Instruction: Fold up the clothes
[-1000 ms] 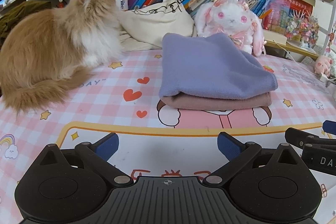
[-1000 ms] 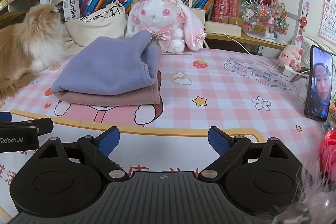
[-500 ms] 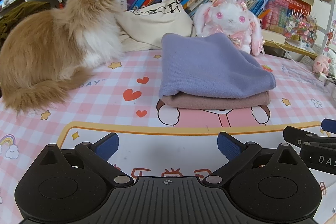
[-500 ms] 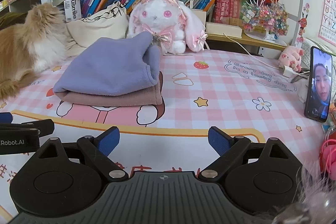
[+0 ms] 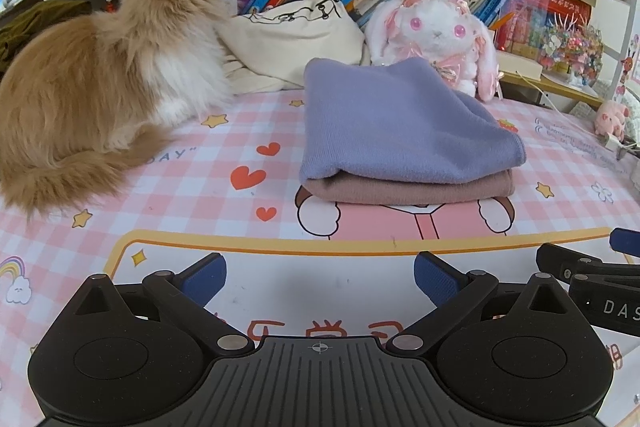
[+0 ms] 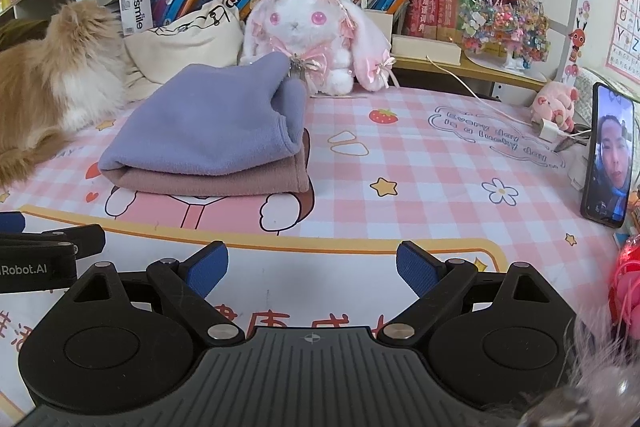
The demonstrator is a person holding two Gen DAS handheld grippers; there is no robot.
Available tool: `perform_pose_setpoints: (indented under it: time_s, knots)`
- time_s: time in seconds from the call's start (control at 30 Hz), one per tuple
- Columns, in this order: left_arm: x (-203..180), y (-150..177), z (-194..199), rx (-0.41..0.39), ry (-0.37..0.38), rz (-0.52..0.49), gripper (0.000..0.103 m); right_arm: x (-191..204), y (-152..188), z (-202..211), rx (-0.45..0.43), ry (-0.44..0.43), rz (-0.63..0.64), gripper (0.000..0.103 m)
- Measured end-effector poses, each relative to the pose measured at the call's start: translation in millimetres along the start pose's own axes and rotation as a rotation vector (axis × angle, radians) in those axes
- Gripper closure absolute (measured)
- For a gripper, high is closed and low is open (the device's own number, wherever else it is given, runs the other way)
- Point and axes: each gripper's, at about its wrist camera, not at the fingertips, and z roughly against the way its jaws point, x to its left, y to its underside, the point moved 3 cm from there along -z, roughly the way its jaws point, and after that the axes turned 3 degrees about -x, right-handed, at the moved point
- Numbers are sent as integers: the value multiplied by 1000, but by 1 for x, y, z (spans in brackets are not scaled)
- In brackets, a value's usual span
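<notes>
A folded lavender fleece garment (image 5: 400, 127) (image 6: 208, 127) lies on top of a folded dusty-pink garment (image 5: 408, 189) (image 6: 216, 181), making a neat stack on the pink checked table mat (image 5: 200, 187) (image 6: 420, 167). My left gripper (image 5: 320, 277) hovers over the near edge of the mat, short of the stack, open with nothing between its blue pads. My right gripper (image 6: 312, 269) stands beside it, also open and empty, with the stack ahead and to its left. Each gripper shows at the edge of the other's view.
A fluffy orange cat (image 5: 92, 87) (image 6: 44, 87) sits on the mat left of the stack. Behind are a cream cloth bag (image 5: 292, 35), a white-pink plush rabbit (image 6: 312, 35) and a bookshelf. A phone (image 6: 608, 155) stands propped at the right, with a charger cable and a small pink toy.
Both grippers stay where they were and the clothes lie still. Only the cat has shifted its head slightly.
</notes>
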Motion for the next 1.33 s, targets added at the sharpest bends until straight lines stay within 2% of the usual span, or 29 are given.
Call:
perform_pose_setpoints:
  time_s: [0.93,1.07,1.33]
  knots:
    - [3,0,-2,16,-12,12,0,1,1,-5,23,-15,-2,12]
    - [4,1,-2,19,10,27,0,1,1,-6,27,-16,-5,12]
    - [3,1,-3,21,7,27,0,2,3,-9,40,-17,-8,12]
